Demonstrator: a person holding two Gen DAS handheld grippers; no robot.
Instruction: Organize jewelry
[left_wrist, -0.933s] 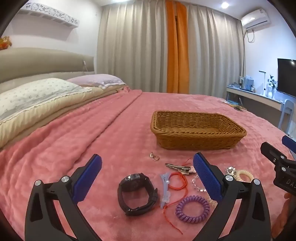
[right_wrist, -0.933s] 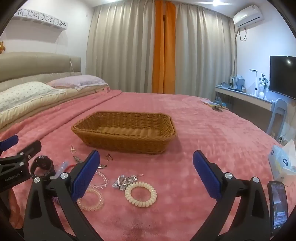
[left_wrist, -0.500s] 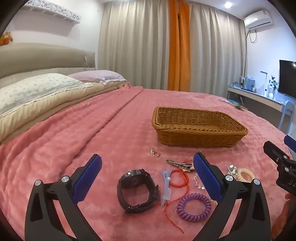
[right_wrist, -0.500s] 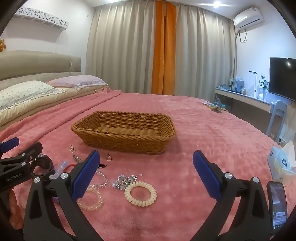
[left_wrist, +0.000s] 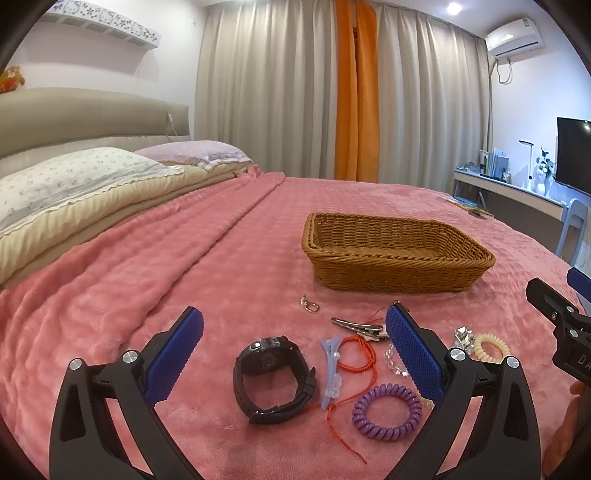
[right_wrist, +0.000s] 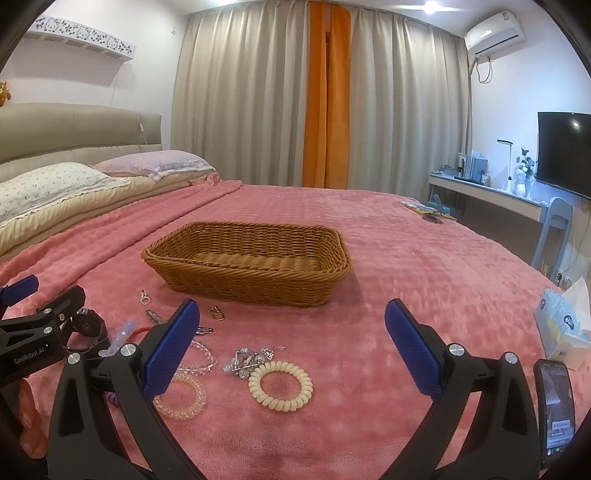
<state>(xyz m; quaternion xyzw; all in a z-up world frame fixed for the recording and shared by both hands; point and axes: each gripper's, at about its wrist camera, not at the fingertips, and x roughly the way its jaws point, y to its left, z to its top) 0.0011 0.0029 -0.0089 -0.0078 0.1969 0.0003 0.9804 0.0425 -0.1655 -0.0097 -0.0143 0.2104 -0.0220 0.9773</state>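
Observation:
A brown wicker basket (left_wrist: 397, 254) (right_wrist: 251, 266) stands empty on the pink bedspread. In front of it lie a black watch (left_wrist: 273, 376), a purple coil hair tie (left_wrist: 386, 410), a red cord (left_wrist: 356, 362), a pale blue clip (left_wrist: 332, 365), a metal clip (left_wrist: 356, 325) and a small ring clasp (left_wrist: 310, 304). A cream coil tie (right_wrist: 280, 386), a silver trinket (right_wrist: 245, 360) and a clear coil tie (right_wrist: 181, 400) lie in the right wrist view. My left gripper (left_wrist: 293, 332) is open just above the watch. My right gripper (right_wrist: 291, 323) is open over the cream tie.
Pillows (left_wrist: 74, 177) and a headboard sit at the left. A phone (right_wrist: 556, 402) and a tissue pack (right_wrist: 565, 321) lie on the bed at the right. A desk (right_wrist: 491, 195), chair and TV stand beyond the bed's right edge.
Both views have tilted slightly, so the basket and jewelry sit a bit lower in frame. Both grippers stay open and nothing has been picked up.

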